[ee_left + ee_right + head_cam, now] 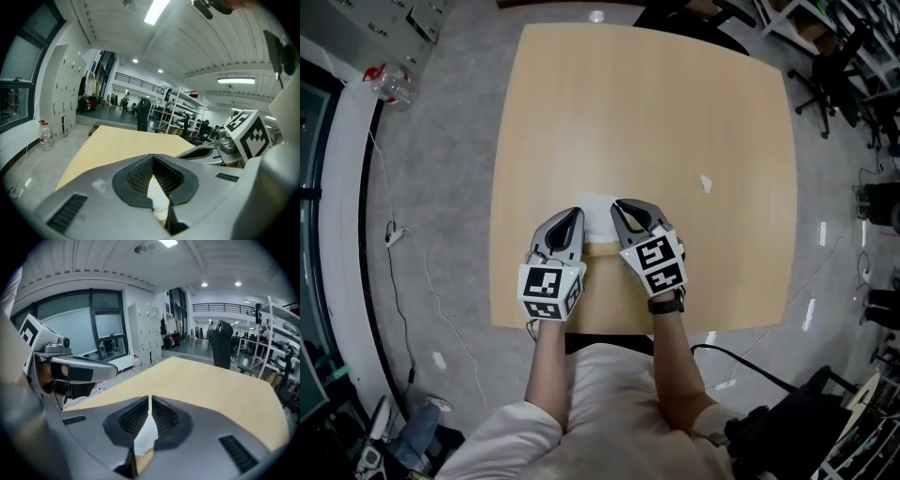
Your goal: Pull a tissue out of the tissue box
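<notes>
Both your claws are pressed together. The left gripper has its pads meeting at the tip, and the right gripper is closed to a hairline. I can see nothing pinched in either.

The tissue box lies on the table close to its near edge, between and partly under the two grippers. The white tissue shows at the box's far side.

You are, I judge, at the approach. Choose one gripper for the pull and spread its jaws before it reaches the paper. Take only the raised fold, not the box's edge. Rest the other gripper, shut, on the box to hold it down, since a light box will likely lift with the sheet. Then pull straight up, slowly.
</notes>
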{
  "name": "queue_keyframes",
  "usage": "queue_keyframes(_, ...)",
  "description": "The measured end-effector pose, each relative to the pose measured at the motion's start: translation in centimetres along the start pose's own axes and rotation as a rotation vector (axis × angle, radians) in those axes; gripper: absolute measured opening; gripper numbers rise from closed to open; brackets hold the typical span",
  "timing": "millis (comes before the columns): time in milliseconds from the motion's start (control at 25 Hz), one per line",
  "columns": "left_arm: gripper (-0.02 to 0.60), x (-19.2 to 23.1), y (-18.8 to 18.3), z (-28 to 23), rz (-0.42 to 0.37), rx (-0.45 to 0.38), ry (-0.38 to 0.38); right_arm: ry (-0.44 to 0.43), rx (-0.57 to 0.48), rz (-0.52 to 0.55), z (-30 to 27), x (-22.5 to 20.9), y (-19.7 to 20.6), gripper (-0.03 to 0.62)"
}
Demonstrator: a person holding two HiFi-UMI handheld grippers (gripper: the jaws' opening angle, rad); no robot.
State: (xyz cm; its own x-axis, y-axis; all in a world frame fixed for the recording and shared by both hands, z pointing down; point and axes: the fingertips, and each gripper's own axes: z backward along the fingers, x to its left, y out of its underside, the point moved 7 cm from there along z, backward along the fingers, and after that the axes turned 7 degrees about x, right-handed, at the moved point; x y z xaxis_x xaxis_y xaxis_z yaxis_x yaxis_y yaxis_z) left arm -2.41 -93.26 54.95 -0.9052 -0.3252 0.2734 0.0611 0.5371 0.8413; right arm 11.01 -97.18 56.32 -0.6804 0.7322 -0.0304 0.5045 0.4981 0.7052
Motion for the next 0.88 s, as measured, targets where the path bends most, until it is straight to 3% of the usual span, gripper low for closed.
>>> queue_keyframes(240, 0.002, 2.2, 0.1, -2.8, 0.031, 0.032, 0.018, -0.029, 0.138, 0.024, -3.8, -0.2, 0.4, 0.014)
queue_keyframes(360, 0.002, 3.1, 0.3, -3.5, 0.046, 0.051, 0.022, -0.044, 0.192, 0.018, -5.6, 0.1, 0.9, 0.094)
queue_keyframes(440, 0.002, 3.5, 0.5, -3.8, 0.053, 0.064, 0.028, -0.043, 0.231, 0.024, -6.4, 0.3, 1.3, 0.11)
queue_keyframes(680, 0.002, 4.2, 1.0, -4.3, 0.065, 0.073, 0.028, -0.072, 0.336, 0.006, -7.8, 0.7, 2.6, 0.11)
queue_keyframes(880, 0.002, 4.1, 1.5, -3.8, 0.067, 0.078, 0.023, -0.054, 0.364, 0.011, -7.7, 0.9, 3.2, 0.109)
